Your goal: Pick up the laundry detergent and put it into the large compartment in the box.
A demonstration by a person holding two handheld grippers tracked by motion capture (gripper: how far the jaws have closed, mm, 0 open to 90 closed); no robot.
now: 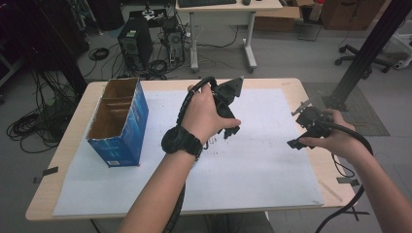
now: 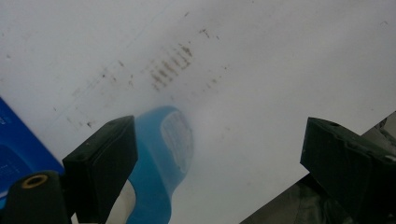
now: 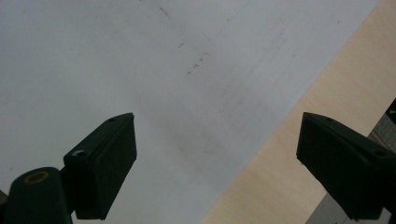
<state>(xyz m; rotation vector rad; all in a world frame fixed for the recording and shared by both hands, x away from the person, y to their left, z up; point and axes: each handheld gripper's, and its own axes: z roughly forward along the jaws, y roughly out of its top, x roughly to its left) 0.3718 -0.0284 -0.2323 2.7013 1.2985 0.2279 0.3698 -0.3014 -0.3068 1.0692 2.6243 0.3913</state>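
The left gripper (image 1: 232, 127) is hovering low over the white sheet (image 1: 262, 165), jaws spread wide and empty, a blue object (image 2: 164, 154) lying just beside its left jaw; the right gripper (image 1: 297, 141), jaws likewise apart, is waiting near the table's edge, seemingly keeping clear.

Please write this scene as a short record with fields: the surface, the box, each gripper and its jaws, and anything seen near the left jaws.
surface: wooden table covered by a white sheet with small dark marks
box: blue cardboard box, open at the top, divided inside, at the left side of the sheet
left gripper: above the middle of the sheet, jaws wide open, nothing between them
right gripper: over the sheet's right edge, jaws open, nothing between them
near left jaws: a light blue object, blurred, beside the left jaw; what it is cannot be told
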